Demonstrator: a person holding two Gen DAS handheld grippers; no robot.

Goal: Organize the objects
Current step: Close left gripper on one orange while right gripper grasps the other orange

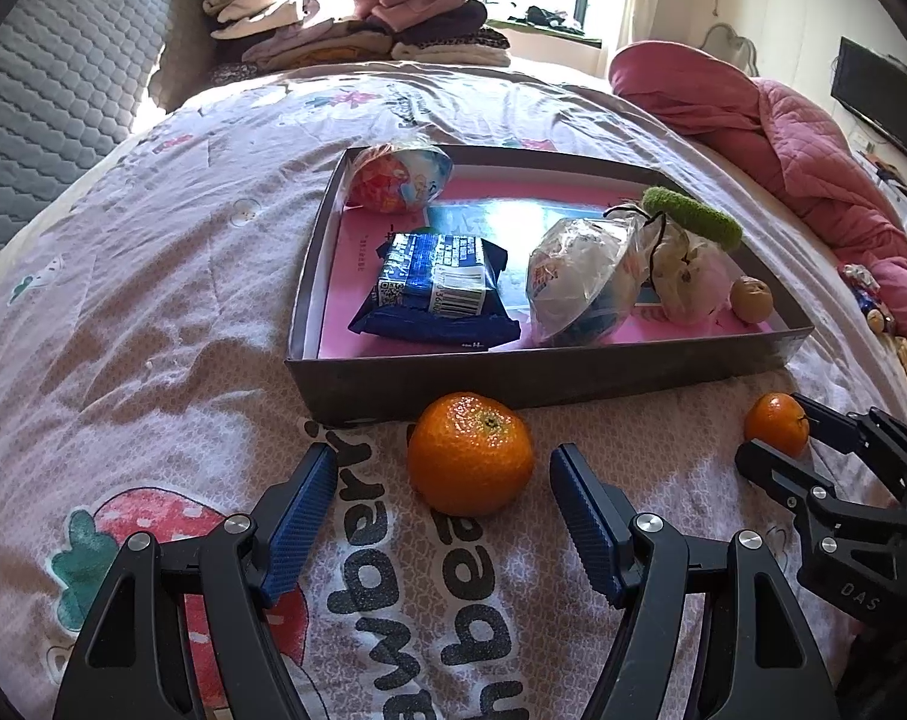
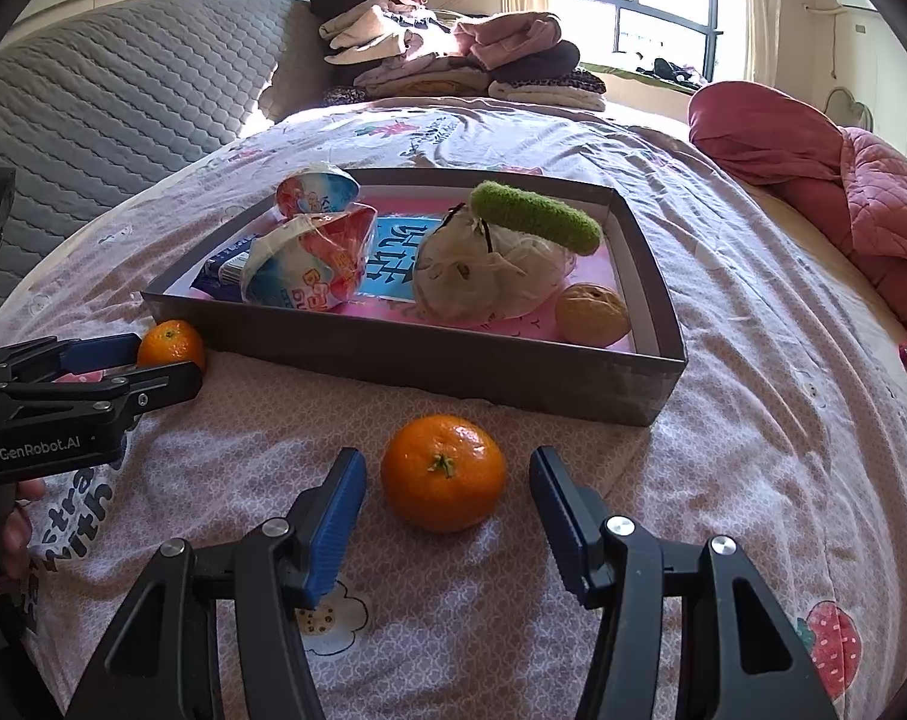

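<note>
Left wrist view: mandarin (image 1: 470, 453) on the bedspread (image 1: 153, 312), between the wide-open left gripper (image 1: 444, 480), unpinched.
Right wrist view: second mandarin (image 2: 443, 471) between the spread right gripper (image 2: 447, 501).
Tray (image 1: 549, 381): just beyond both.
Risk: either fruit probably rolls off-centre on soft cloth.

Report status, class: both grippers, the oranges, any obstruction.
Left gripper open around left orange. Right gripper open around right orange. Neither gripped. Box just beyond, nothing blocking.

Right gripper (image 2: 447, 516) open around tangerine (image 2: 443, 472) near box (image 2: 453, 363)
</note>
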